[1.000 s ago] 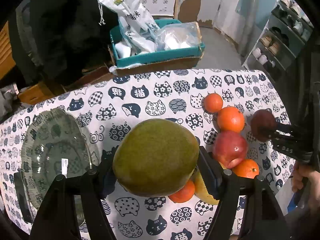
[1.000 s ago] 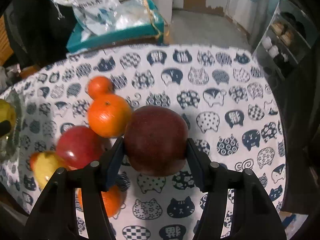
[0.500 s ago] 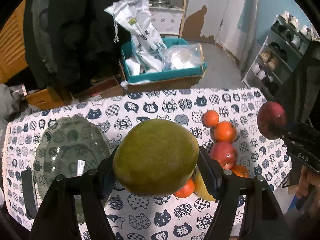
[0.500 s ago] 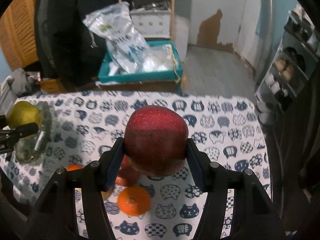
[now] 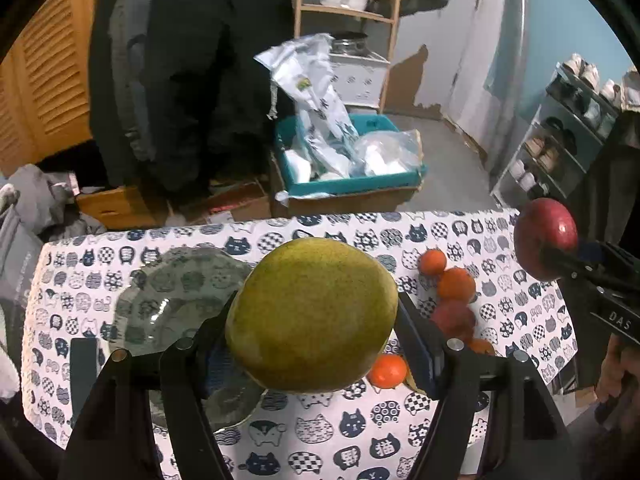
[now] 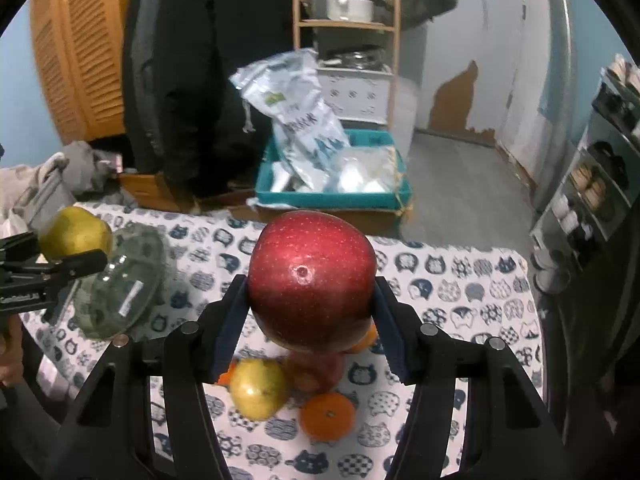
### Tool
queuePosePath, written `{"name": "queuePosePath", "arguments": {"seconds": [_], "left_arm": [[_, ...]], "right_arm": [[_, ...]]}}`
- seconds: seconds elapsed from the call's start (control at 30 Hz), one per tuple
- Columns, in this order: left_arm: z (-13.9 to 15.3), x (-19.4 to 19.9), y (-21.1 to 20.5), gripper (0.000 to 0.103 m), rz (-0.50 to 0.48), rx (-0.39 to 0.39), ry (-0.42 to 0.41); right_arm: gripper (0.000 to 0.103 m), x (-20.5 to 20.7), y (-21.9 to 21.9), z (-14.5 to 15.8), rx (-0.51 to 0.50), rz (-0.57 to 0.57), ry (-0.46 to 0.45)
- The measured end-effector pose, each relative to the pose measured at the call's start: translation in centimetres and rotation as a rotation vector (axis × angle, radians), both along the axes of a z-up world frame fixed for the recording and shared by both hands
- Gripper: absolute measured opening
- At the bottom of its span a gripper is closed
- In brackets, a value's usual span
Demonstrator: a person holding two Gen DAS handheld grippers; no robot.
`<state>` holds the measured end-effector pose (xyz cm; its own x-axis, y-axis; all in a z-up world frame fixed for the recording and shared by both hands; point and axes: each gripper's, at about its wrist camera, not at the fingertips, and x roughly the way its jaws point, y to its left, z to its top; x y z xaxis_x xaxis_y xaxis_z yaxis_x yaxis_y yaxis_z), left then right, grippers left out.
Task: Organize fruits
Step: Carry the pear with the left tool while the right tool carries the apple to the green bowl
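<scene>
My left gripper (image 5: 312, 332) is shut on a big green-yellow fruit (image 5: 312, 314), held high above the table; the same fruit (image 6: 76, 236) shows at the left of the right wrist view. My right gripper (image 6: 312, 308) is shut on a dark red apple (image 6: 312, 280), also lifted; that apple (image 5: 545, 238) shows at the right of the left wrist view. Under the left gripper sits a clear glass plate (image 5: 176, 304). On the cat-print tablecloth (image 5: 460, 232) lie several oranges (image 5: 456, 284), a red apple (image 5: 454, 318) and a yellow fruit (image 6: 258, 388).
Beyond the table's far edge stand a teal crate (image 5: 352, 184) with plastic bags, cardboard boxes, a hanging dark coat (image 5: 192, 80) and a wooden shelf (image 5: 348, 8). A shoe rack (image 5: 560, 140) is at the right. A person's hand (image 5: 616, 372) holds the right gripper's handle.
Both grippers have risen with their fruit, so the table looks smaller and more of the room shows. The grips have not altered.
</scene>
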<state>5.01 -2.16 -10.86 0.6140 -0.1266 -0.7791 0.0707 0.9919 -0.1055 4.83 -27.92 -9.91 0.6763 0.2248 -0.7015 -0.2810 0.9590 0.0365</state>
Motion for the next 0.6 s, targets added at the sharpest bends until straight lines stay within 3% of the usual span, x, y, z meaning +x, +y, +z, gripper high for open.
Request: {"name": "queuePosePath", "arguments": {"seconds": [0.6], "left_arm": [[-0.1, -1.6, 6.5, 0.074, 0.127, 0.018, -0.015]], "right_arm": [[0.061, 0.9, 9.0, 1.0, 0.013, 0.146, 0.005]]}}
